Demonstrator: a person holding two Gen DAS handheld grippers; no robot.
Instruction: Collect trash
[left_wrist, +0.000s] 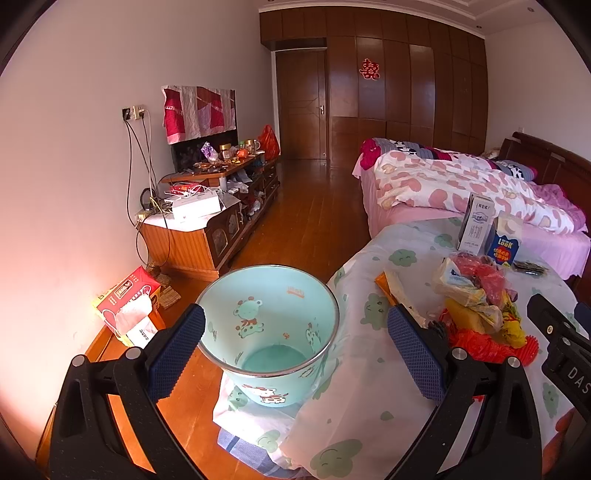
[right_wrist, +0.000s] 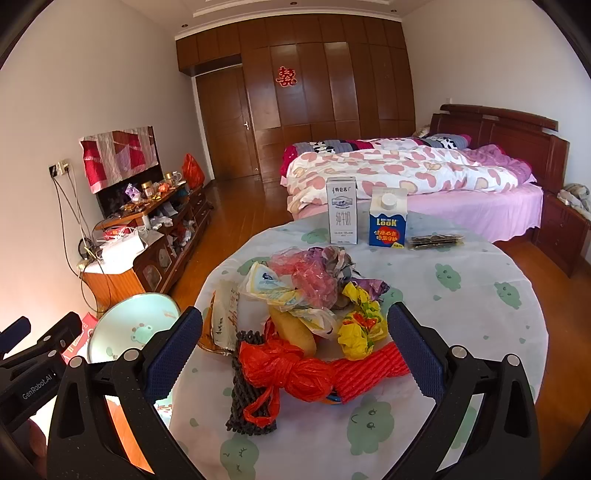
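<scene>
Table (right_wrist: 461, 295) — carton (right_wrist: 387, 221) reads "LOOK" — right gripper (right_wrist: 295, 354) agape.

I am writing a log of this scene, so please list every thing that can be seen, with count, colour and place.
trash bin: 1, mint green with cartoon animals, empty, on floor left of table
round table: 1, white cloth with green clouds
trash pile: 1, mixed plastic bags and wrappers, table centre
red plastic bag: 1, knotted, front of pile
black foam net: 1, under red bag
milk carton: 1, white, far table edge
LOOK carton: 1, blue, right of milk carton
bed: 1, pink heart quilt, behind table
tissue box: 1, red, on floor
left gripper: 1, black, blue pads, open
right gripper: 1, black, blue pads, open
</scene>
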